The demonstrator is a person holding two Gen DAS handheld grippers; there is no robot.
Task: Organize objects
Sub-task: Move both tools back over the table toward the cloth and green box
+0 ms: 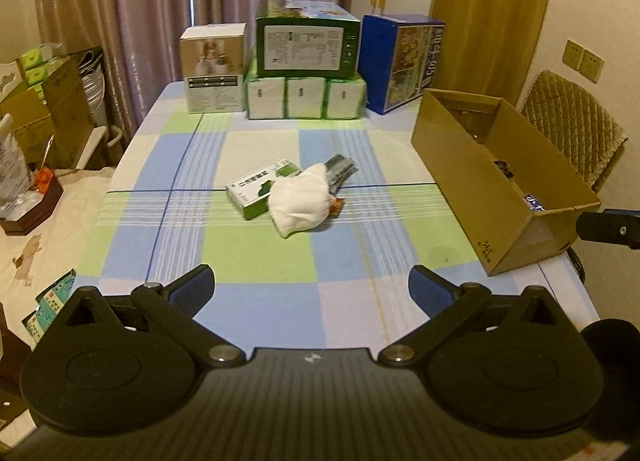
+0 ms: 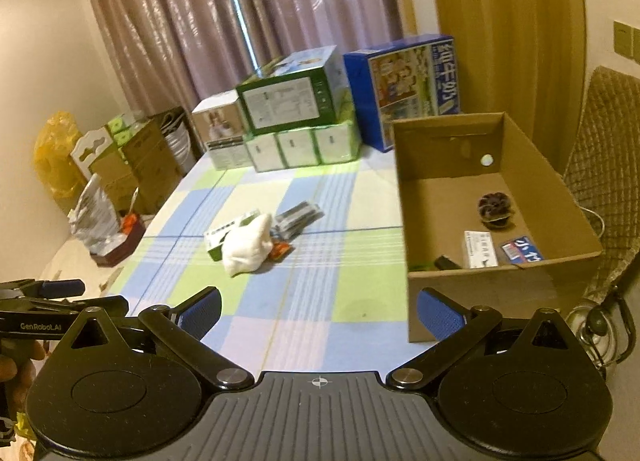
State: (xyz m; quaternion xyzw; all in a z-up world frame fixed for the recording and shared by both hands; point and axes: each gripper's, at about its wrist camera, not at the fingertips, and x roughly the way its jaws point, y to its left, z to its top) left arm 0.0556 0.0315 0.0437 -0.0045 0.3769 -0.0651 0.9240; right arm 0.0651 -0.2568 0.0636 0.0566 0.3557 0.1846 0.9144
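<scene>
Jaws wide on both my grippers, nothing held; mid-table, white cloth drapes the green carton, awaiting the right-edge cardboard box.

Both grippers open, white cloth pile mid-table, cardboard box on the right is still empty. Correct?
Not quite: the cardboard box is not empty. The right wrist view shows a dark pine-cone-like thing, a small white carton and a blue packet lying inside. The rest holds: left gripper and right gripper are open, and the white cloth lies mid-table.
</scene>
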